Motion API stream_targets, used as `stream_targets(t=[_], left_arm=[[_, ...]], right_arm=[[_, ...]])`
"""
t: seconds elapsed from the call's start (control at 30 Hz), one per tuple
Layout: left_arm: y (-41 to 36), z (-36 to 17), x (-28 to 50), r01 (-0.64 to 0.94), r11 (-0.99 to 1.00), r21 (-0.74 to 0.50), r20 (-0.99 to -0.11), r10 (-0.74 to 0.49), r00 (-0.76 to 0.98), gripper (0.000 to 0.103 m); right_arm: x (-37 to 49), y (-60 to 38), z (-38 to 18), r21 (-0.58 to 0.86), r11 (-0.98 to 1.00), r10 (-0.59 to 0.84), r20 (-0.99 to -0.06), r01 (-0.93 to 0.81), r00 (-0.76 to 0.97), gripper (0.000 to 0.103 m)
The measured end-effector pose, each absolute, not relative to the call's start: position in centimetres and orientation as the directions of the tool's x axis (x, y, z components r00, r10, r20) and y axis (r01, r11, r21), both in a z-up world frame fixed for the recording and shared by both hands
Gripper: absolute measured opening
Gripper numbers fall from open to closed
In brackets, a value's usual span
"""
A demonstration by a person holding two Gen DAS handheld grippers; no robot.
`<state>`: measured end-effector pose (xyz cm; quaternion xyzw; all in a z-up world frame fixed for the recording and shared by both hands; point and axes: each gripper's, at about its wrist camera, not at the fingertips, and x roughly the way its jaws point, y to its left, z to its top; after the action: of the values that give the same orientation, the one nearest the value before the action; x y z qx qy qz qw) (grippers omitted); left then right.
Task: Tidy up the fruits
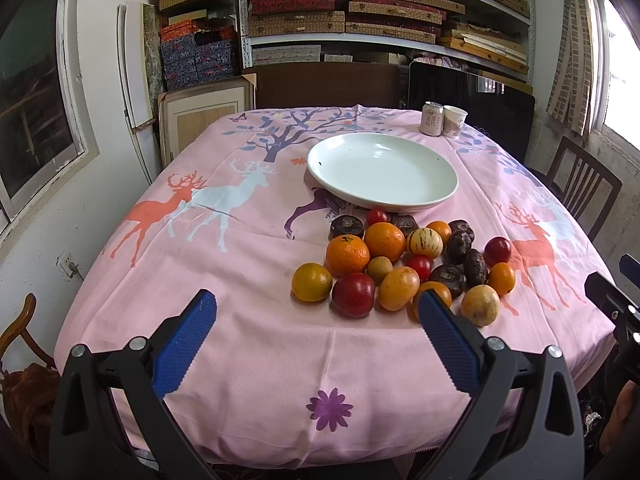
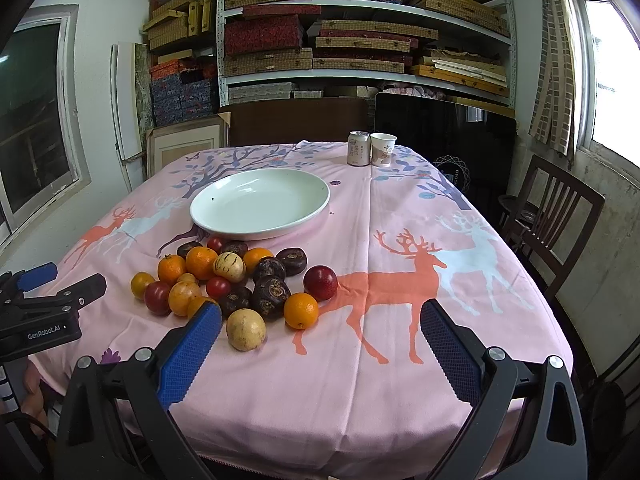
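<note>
My left gripper [image 1: 316,312] sits nearest, its blue pads [image 1: 184,344] spread wide with nothing between them, hanging over the near edge of the pink tablecloth [image 1: 240,280] with its deer print. My right gripper [image 2: 320,328] is spread just the same and holds nothing; its left pad [image 2: 192,352] shows just in front of a pale yellow fruit [image 2: 245,329]. The fruit pile [image 1: 400,264] lies loose on the cloth, between my grippers and the white plate [image 1: 382,172], which has no fruit in it. In the pile I can see oranges [image 1: 347,255], a dark red plum [image 1: 353,294], small red tomatoes [image 1: 418,267], a striped cream-coloured fruit [image 1: 424,242] and several dark brown wrinkled ones [image 1: 448,278]. From the right wrist view, one red fruit [image 2: 320,282] and one orange [image 2: 301,310] sit at the right edge of the pile, on the orange deer. Far across the table a drink can [image 2: 358,149] and a paper cup [image 2: 383,149] stand touching. Shelves of boxes [image 2: 320,32] fill the back wall, and a wooden chair [image 2: 560,216] stands at the right.
</note>
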<state>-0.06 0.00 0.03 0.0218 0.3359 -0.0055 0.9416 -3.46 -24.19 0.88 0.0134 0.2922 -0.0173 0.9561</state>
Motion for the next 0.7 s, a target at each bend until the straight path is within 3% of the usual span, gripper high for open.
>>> stream_targets(t=[0.7], left_arm=[[0.01,0.04,-0.05,0.025,0.999,0.036,-0.634,0.004,0.773,0.099]], right_arm=[[-3.51,-23.78,0.57,0.014,0.999,-0.022,-0.56,0.036,0.828,0.1]])
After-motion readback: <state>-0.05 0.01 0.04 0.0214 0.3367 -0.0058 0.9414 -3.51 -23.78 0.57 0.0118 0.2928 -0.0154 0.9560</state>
